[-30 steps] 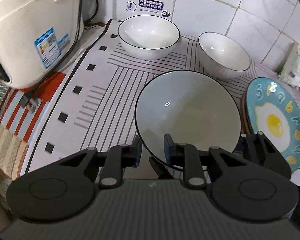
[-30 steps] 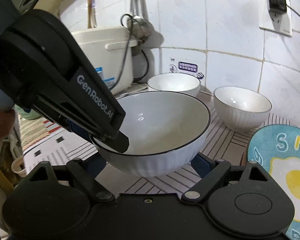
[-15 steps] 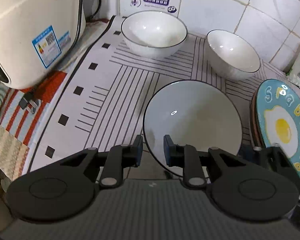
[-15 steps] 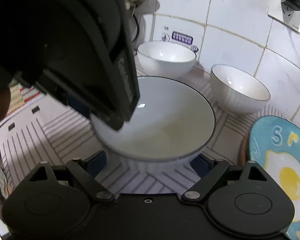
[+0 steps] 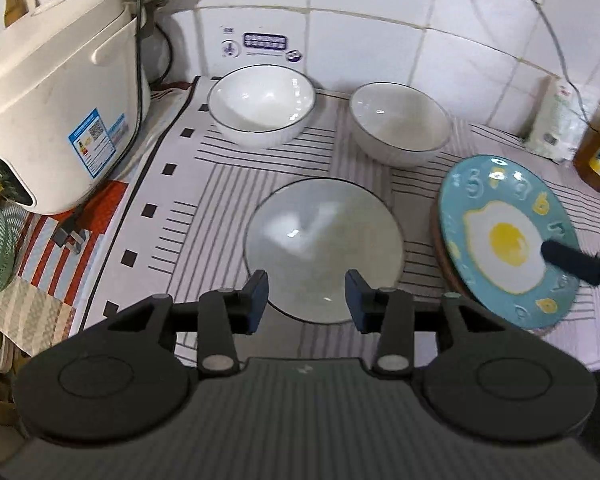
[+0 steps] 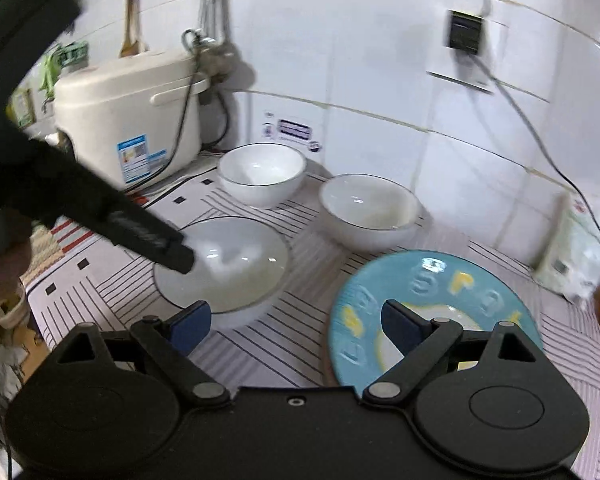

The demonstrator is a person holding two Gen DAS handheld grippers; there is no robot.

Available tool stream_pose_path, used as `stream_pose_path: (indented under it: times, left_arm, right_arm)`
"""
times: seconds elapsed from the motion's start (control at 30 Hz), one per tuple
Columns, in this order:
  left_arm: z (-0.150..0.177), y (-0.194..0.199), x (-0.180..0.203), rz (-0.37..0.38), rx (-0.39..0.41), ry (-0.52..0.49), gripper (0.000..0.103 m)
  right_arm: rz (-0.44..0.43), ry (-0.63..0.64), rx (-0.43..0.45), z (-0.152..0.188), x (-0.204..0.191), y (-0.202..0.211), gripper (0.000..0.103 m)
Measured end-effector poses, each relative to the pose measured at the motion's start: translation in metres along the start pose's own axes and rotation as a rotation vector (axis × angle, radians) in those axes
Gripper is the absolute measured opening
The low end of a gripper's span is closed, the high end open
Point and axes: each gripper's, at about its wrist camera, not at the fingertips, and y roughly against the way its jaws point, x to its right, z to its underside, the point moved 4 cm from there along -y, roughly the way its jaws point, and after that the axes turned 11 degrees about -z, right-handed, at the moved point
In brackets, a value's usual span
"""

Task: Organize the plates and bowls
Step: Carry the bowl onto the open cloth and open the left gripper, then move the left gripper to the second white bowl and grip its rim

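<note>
Mat (image 5: 228,184): striped cloth that covers the counter; every dish stands on it.
Cooker (image 5: 56,96): white, at the mat's left edge, its cord running up the tiled wall.
Plate (image 5: 508,240): blue with a fried-egg picture, on the right of the mat, lying on top of a brown plate whose rim shows at its left edge.
Near bowl (image 5: 324,248): white with a dark rim, upright on the mat, just left of the plate and in front of the two back bowls.
Back-left bowl (image 5: 262,106): upright near the wall, beside the cooker.
Back-right bowl (image 5: 400,124): upright, just right of the back-left bowl, apart from it.
Left gripper (image 5: 307,296): jaws spread and empty, over the near bowl's near rim without touching it.
Right gripper (image 6: 296,322): jaws spread wide and empty, one finger before the near bowl, the other over the plate.
</note>
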Motion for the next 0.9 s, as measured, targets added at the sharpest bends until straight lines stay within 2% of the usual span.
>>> stream_pose_path:
  times: [0.1, 0.3, 0.43, 0.53, 0.67, 0.77, 0.9]
  left_arm:
    - [0.001, 0.014, 0.008, 0.013, 0.014, -0.022, 0.046]
    - [-0.003, 0.038, 0.024, 0.028, 0.041, -0.058, 0.054]
    - [-0.007, 0.041, 0.031, 0.066, 0.029, -0.056, 0.065]
    - [-0.012, 0.036, 0.036, 0.073, 0.017, -0.050, 0.069]
    - [-0.023, 0.021, 0.041, 0.060, 0.023, -0.055, 0.075]
    - [-0.034, 0.009, 0.041, 0.058, 0.036, -0.048, 0.075]
    - [-0.055, -0.012, 0.036, 0.058, 0.054, 0.010, 0.075]
  right_arm:
    - [0.028, -0.031, 0.036, 0.000, 0.014, 0.020, 0.094]
    - [-0.012, -0.148, 0.131, -0.006, 0.042, 0.050, 0.094]
    - [-0.008, -0.190, 0.178, -0.011, 0.058, 0.057, 0.094]
    - [0.008, -0.197, 0.217, -0.012, 0.068, 0.061, 0.094]
    - [0.010, -0.191, 0.277, -0.015, 0.078, 0.058, 0.094]
    - [0.029, -0.181, 0.279, -0.018, 0.086, 0.045, 0.094]
    - [0.014, -0.191, 0.253, -0.024, 0.099, 0.019, 0.092]
